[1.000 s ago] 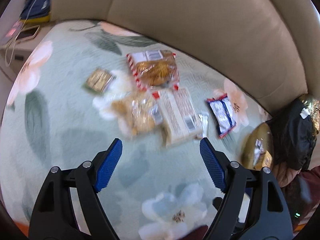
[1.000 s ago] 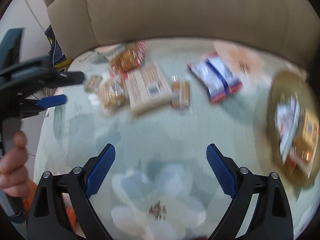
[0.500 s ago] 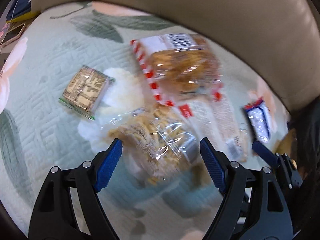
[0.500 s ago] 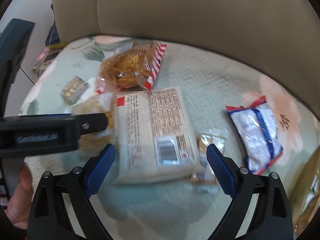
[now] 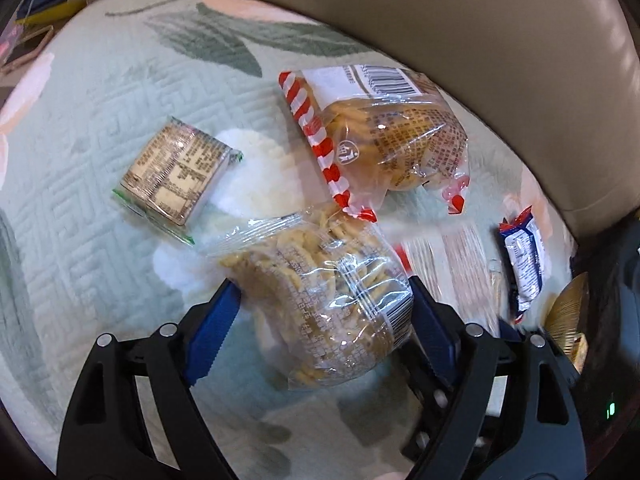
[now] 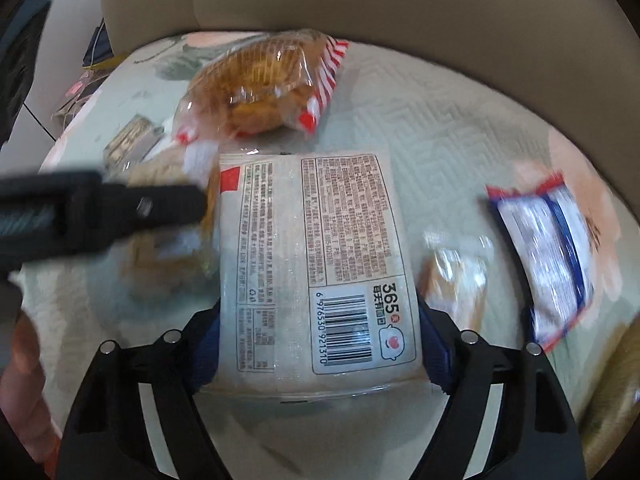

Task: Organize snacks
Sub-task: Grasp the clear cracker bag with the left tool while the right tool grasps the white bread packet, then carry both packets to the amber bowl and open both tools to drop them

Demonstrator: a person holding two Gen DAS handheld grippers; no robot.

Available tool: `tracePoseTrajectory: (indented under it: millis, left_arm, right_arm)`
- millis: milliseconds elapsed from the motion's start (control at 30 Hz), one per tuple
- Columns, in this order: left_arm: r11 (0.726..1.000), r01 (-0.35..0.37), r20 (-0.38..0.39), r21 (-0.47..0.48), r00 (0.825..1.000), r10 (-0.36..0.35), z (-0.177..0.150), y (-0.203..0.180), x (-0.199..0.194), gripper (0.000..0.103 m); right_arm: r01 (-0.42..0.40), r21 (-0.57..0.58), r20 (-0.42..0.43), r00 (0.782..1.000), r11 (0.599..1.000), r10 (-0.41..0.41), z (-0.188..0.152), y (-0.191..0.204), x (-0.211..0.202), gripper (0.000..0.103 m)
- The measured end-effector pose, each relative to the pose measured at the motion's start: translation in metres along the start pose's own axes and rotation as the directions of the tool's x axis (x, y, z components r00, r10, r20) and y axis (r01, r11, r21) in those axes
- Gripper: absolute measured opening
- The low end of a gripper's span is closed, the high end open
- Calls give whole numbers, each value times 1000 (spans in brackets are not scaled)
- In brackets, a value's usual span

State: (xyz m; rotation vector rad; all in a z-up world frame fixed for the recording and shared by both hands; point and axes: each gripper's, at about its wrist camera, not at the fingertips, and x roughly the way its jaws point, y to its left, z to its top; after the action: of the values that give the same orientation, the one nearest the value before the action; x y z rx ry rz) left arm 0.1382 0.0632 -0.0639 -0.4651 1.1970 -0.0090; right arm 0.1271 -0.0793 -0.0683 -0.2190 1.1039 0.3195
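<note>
The clear bag of noodle sticks [image 5: 324,300] sits right between the blue pads of the left gripper [image 5: 320,320], lying on the pale green flowered quilt [image 5: 100,92]. The fingers [image 5: 210,332] stand spread on either side of it; whether the pads touch the wrapper, I cannot tell. Over on the right wrist view, the flat white packet [image 6: 312,264], barcode side up, lies between the right gripper [image 6: 320,344] pads, its near end filling the whole gap. These fingers [image 6: 436,352] are spread wide too, hugging both long edges, and a firm grip cannot be confirmed.

Moving outward: the red-and-white striped bag [image 5: 384,136] of golden snacks lies just beyond the noodle bag, its corner touching or overlapping the noodle bag's top edge. To the left, a small square packet [image 5: 176,172] with green trim rests on a white flower of the quilt. The white packet shows blurred to the right of the noodle bag in the left view, close beside it.

In the right view, a small clear-wrapped snack [image 6: 456,276] lies just beside the white packet's right edge, and a blue-and-white packet [image 6: 548,256] lies further right, blurred. The left gripper's black arm crosses in from the left, and a hand [image 6: 20,396] shows at the lower left edge. A beige cushioned backrest [image 5: 480,40] curves behind everything.
</note>
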Motion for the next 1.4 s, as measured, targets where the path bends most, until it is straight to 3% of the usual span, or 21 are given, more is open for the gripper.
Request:
tracePoseTrajectory:
  millis: [100, 167, 400, 433, 567, 733, 933, 1100, 1200, 1333, 1400]
  left_arm:
    - [997, -50, 38, 59, 998, 48, -2, -15, 3, 83]
    - [990, -90, 57, 108, 995, 84, -5, -22, 4, 79]
    - [938, -201, 143, 283, 976, 166, -25, -57, -1, 47]
    - [930, -207, 150, 305, 974, 168, -30, -62, -3, 47]
    - [921, -134, 117, 366, 988, 98, -55, -84, -11, 46]
    - [892, -67, 114, 446, 993, 17, -79, -107, -35, 46]
    - [861, -15, 156, 508, 985, -74, -100, -142, -85, 46]
    - [824, 63, 148, 562, 973, -176, -121, -195, -106, 46]
    - [797, 130, 110, 590, 965, -239, -128, -237, -106, 46]
    - [758, 210, 51, 618, 951, -305, -134, -290, -97, 46]
    - [737, 237, 25, 633, 945, -325, -137, -318, -87, 46]
  right_arm:
    - [45, 30, -78, 996, 999, -42, -27, -5, -13, 78]
    - [28, 74, -118, 993, 997, -20, -50, -10, -25, 78]
    - [-41, 245, -156, 985, 969, 81, -115, -26, -56, 78]
    - [-56, 284, -155, 982, 957, 103, -124, -30, -60, 78]
    - [-113, 376, -137, 975, 920, 175, -143, -45, -71, 77]
    - [-135, 434, -72, 980, 891, 184, -154, -64, -93, 77]
    - [-234, 574, 18, 962, 785, 273, -165, -112, -123, 77]
    - [-229, 632, 150, 973, 740, 174, -172, -168, -184, 77]
    - [-239, 690, 215, 969, 684, 121, -177, -212, -213, 77]
    - [-138, 734, 220, 975, 665, -41, -180, -263, -244, 77]
    - [-133, 769, 231, 970, 625, -78, -184, -287, -248, 77]
